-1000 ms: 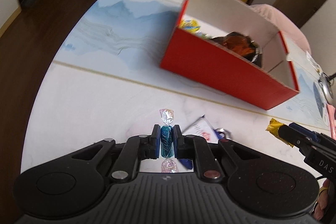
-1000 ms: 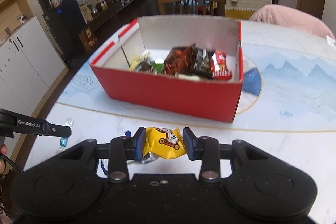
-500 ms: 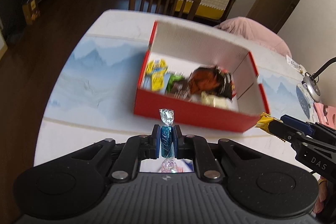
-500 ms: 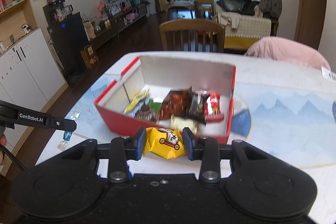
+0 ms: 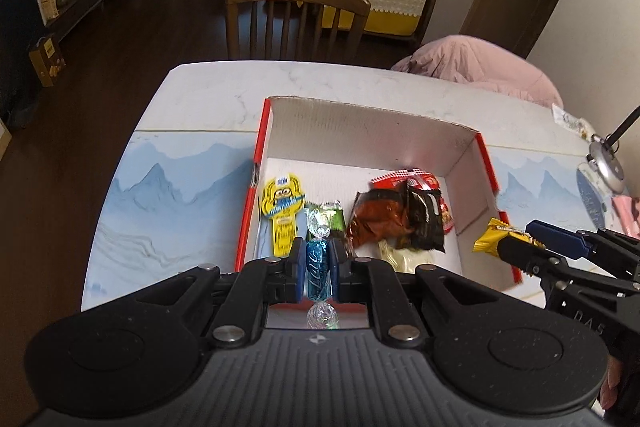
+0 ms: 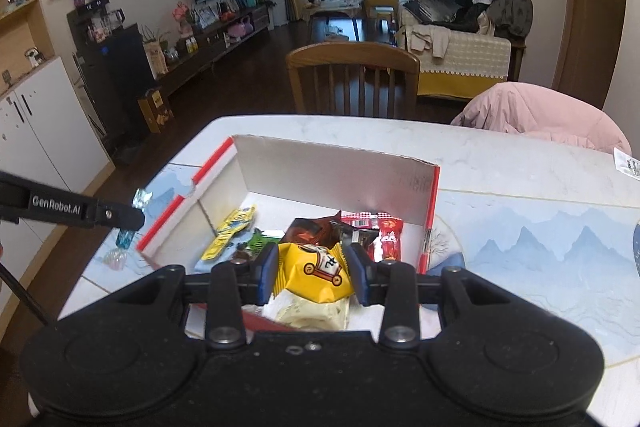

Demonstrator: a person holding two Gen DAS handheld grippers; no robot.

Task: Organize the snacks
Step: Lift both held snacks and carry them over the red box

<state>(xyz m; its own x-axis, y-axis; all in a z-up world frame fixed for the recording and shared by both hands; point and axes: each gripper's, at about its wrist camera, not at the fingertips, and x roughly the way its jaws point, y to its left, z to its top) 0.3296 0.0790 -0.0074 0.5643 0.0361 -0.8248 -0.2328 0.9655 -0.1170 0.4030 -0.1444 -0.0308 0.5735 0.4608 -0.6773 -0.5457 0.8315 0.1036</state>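
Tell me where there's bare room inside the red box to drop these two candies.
In the red box, the floor is bare along the far wall and in the right corner beside the dark snack bag. The near half is crowded, from the yellow cartoon packet to that bag.

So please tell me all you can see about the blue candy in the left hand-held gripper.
The blue candy is a small sweet in shiny blue foil with clear twisted cellophane ends. The left hand-held gripper is shut on its middle, holding it lengthwise along the fingers over the near wall of the red box. Only the pads touch it.
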